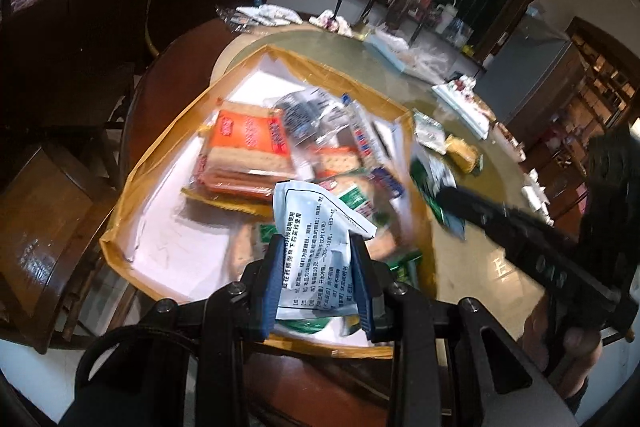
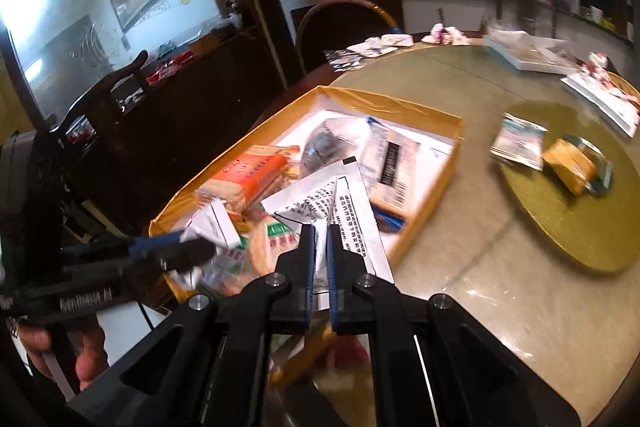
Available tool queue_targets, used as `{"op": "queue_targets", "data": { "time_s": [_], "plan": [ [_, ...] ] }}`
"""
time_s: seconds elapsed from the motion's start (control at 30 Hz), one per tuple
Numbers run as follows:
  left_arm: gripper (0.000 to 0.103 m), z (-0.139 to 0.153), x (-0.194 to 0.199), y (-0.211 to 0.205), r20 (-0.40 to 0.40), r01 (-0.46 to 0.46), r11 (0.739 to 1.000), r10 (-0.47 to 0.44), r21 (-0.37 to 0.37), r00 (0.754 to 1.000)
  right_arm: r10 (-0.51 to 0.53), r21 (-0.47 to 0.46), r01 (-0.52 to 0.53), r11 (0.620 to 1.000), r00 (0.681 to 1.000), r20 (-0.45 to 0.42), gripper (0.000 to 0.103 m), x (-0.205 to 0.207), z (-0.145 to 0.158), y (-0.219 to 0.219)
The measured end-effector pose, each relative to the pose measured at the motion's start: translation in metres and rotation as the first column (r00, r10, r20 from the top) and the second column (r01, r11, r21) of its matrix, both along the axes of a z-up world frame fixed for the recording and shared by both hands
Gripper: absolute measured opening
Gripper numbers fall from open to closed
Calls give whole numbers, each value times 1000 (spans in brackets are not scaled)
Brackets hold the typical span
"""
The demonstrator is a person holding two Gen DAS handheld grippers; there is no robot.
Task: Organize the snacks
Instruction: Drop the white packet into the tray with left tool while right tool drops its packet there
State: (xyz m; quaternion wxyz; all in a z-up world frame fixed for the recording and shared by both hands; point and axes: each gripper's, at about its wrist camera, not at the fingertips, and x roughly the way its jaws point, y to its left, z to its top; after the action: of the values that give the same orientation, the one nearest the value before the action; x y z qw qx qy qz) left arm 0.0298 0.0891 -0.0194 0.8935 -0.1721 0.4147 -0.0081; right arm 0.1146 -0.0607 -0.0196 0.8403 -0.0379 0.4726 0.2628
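Note:
A shallow yellow-rimmed box (image 1: pixel 120 223) (image 2: pixel 432 115) on the round table holds several snack packets, among them an orange cracker pack (image 1: pixel 248 139) (image 2: pixel 248 175). My left gripper (image 1: pixel 318 247) (image 2: pixel 188 247) is shut on a white printed sachet (image 1: pixel 316 223) (image 2: pixel 208 227) above the box's near side. My right gripper (image 2: pixel 318 231) is shut on another white printed sachet (image 2: pixel 344 211) over the box; in the left wrist view it (image 1: pixel 444 197) reaches in from the right by a green packet (image 1: pixel 432 183).
A pale packet (image 2: pixel 518 141) and a yellow packet (image 2: pixel 572 163) lie on the turntable (image 2: pixel 560 227) right of the box. White trays (image 2: pixel 528 55) and wrappers sit at the table's far side. Dark wooden chairs (image 1: pixel 44 211) stand to the left.

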Motion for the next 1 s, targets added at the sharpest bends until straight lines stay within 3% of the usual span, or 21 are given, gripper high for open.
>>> {"op": "queue_targets", "data": {
  "time_s": [0.33, 0.47, 0.57, 0.63, 0.67, 0.7, 0.77, 1.0],
  "plan": [
    [32, -16, 7, 18, -54, -25, 1000, 24, -9, 998, 53, -68, -55, 996, 998, -30, 7, 32, -25, 48],
    [34, -18, 7, 18, -62, -20, 1000, 18, -21, 998, 66, -71, -71, 995, 995, -69, 12, 39, -38, 56],
    [45, -17, 5, 15, -58, -14, 1000, 12, -25, 998, 50, -38, -53, 998, 995, -88, 17, 40, -40, 51],
    [59, -12, 1, 14, -27, -10, 1000, 10, -24, 1000, 51, -11, -52, 999, 995, -85, 19, 37, -34, 46],
    [62, -9, -1, 13, -11, -18, 1000, 18, -24, 1000, 45, 10, -45, 999, 996, -73, 27, 34, -27, 40],
    [66, -6, -3, 12, 4, -30, 999, 30, -22, 1000, 38, 24, -37, 999, 997, -64, 42, 31, -23, 36],
    [66, 0, -7, 10, 24, -45, 999, 45, -11, 999, 13, 54, -11, 998, 999, -37, 60, 23, -9, 21],
    [68, 21, -13, -31, 104, 23, 999, -25, 24, 994, -129, 121, 128, 984, 992, -3, 68, 6, 26, -65]
  ]
}}
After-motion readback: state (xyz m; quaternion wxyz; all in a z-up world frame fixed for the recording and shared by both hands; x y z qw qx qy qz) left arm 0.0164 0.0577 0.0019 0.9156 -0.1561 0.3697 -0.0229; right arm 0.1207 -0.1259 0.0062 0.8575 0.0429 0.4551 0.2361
